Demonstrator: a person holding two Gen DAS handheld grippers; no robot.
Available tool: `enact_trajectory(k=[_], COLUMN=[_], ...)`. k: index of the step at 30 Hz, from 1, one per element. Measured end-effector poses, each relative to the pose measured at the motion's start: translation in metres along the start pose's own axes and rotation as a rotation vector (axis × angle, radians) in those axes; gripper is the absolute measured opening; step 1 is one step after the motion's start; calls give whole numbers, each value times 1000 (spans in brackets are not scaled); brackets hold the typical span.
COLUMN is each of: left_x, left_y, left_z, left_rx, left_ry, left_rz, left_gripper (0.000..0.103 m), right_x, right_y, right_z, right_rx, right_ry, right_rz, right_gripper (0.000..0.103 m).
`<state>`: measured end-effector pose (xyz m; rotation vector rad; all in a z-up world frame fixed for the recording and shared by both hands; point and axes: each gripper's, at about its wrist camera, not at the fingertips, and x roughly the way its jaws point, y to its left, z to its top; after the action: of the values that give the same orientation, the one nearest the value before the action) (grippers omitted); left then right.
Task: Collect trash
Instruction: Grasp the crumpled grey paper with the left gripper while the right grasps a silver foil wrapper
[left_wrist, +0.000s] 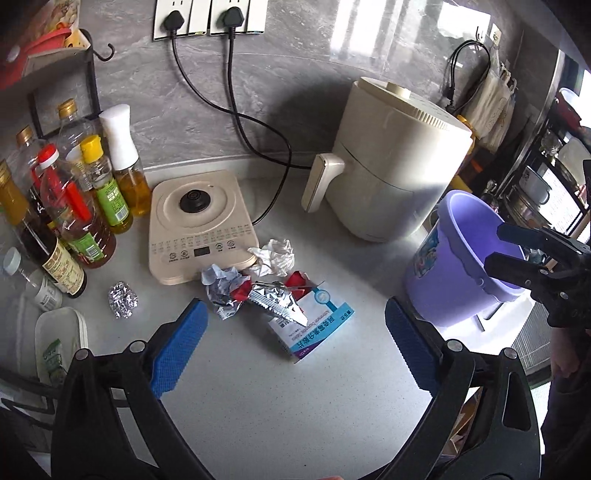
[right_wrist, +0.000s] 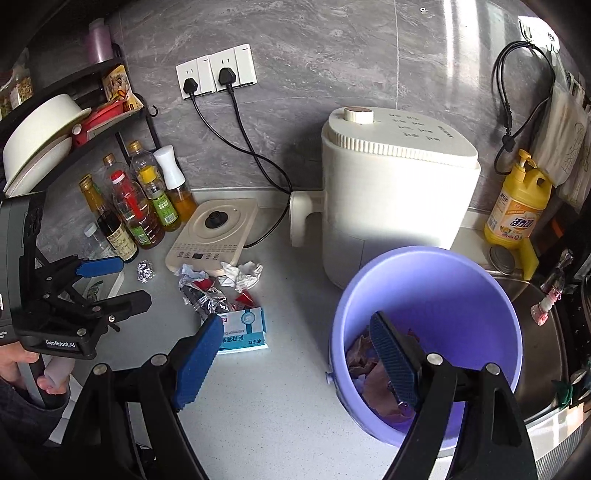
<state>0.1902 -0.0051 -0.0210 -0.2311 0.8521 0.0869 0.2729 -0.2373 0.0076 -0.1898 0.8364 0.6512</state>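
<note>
The purple bucket (right_wrist: 424, 332) is the landmark: it stands on the grey counter (right_wrist: 280, 398) just in front of the cream air fryer (right_wrist: 399, 192), and some crumpled waste already lies in its bottom. To its left, near the kettle base (left_wrist: 201, 225), the remaining trash sits in a loose heap: a blue-and-white medicine box (left_wrist: 317, 328) lying flat, a foil wrapper (left_wrist: 277, 299) draped over it, crumpled paper (left_wrist: 277, 254) behind, and a small foil ball (left_wrist: 123, 304) well apart, further left again. The left gripper (left_wrist: 291, 358) hovers over the heap with jaws spread wide and nothing between them; the right gripper (right_wrist: 299, 358) is likewise open and empty, one finger over the bucket mouth. The box's long axis seems to run diagonally, from the heap toward the counter's front edge; the wrapper's tip points the same way. A good pick would probably straddle the wrapper across its narrow width, close firmly, and lift clear before swinging right to the bucket.
</note>
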Motion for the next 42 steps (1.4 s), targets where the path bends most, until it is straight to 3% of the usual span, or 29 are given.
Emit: enact_trajectory(k=[9, 16, 20, 30, 42], left_x=[4, 13, 23, 57, 103], left_y=[43, 58, 63, 77, 97], left_z=[-20, -30, -30, -19, 8], left_rx=[-55, -74, -66, -84, -112], left_ry=[21, 54, 78, 118, 143], left_rz=[33, 38, 30, 36, 43], left_gripper=[96, 95, 83, 61, 59], right_x=[30, 66, 92, 139, 208], right_y=[54, 82, 93, 110, 133], right_z=[9, 7, 5, -1, -1], right_rx=[-74, -119, -137, -180, -279], right_ry=[48, 113, 168, 264, 359], right_rz=[50, 83, 95, 118, 154], right_gripper=[80, 73, 63, 51, 46])
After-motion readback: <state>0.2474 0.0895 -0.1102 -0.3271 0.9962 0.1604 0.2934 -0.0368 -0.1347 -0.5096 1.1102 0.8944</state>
